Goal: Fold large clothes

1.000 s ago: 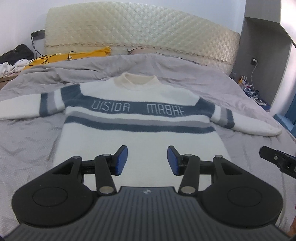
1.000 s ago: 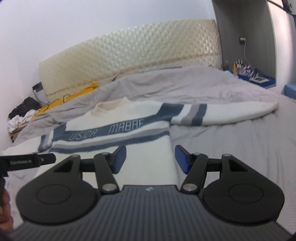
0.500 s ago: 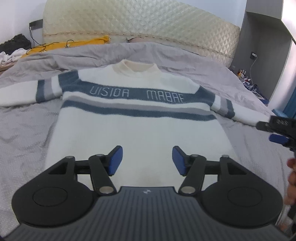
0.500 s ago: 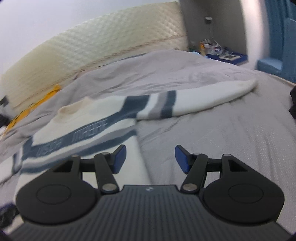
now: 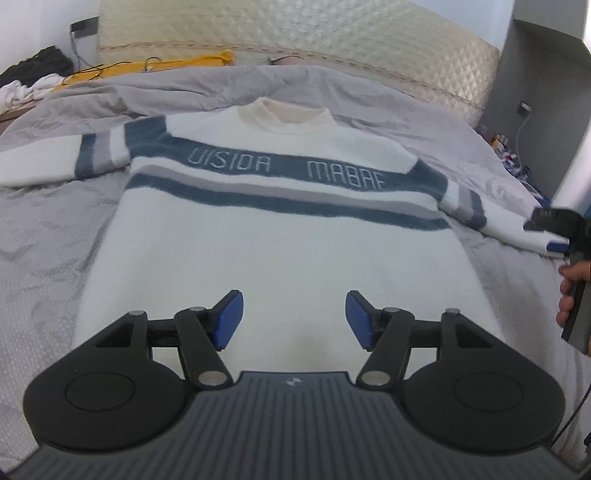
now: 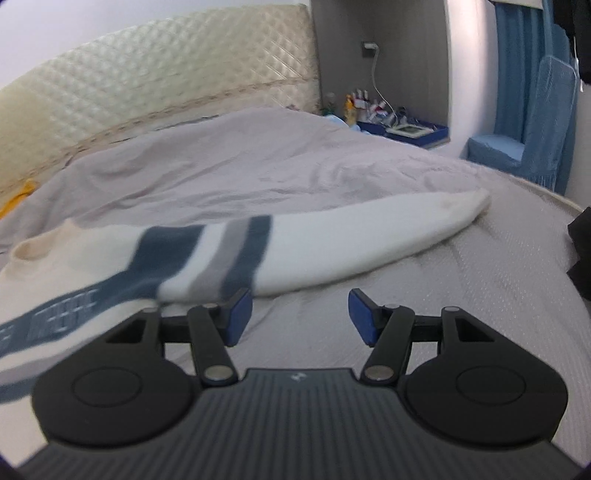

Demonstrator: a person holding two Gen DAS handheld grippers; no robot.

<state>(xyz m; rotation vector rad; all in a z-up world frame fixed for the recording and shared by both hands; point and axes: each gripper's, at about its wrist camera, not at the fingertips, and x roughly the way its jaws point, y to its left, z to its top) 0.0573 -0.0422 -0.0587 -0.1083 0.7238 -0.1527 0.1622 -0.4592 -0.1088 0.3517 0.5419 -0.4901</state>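
Note:
A white sweater with blue and grey stripes lies flat, front up, on the grey bed, both sleeves spread out. My left gripper is open and empty above the sweater's lower middle. My right gripper is open and empty, low over the bed just in front of the sweater's right sleeve. The right gripper also shows at the right edge of the left wrist view, near that sleeve's end.
The grey bedcover lies under the sweater. A quilted headboard stands behind. Yellow cloth and cables lie at the back left. A cluttered nightstand and a blue chair stand at the right.
My left gripper moved forward over the sweater's body. My right gripper swung right and closer to the right sleeve. Both stayed open.

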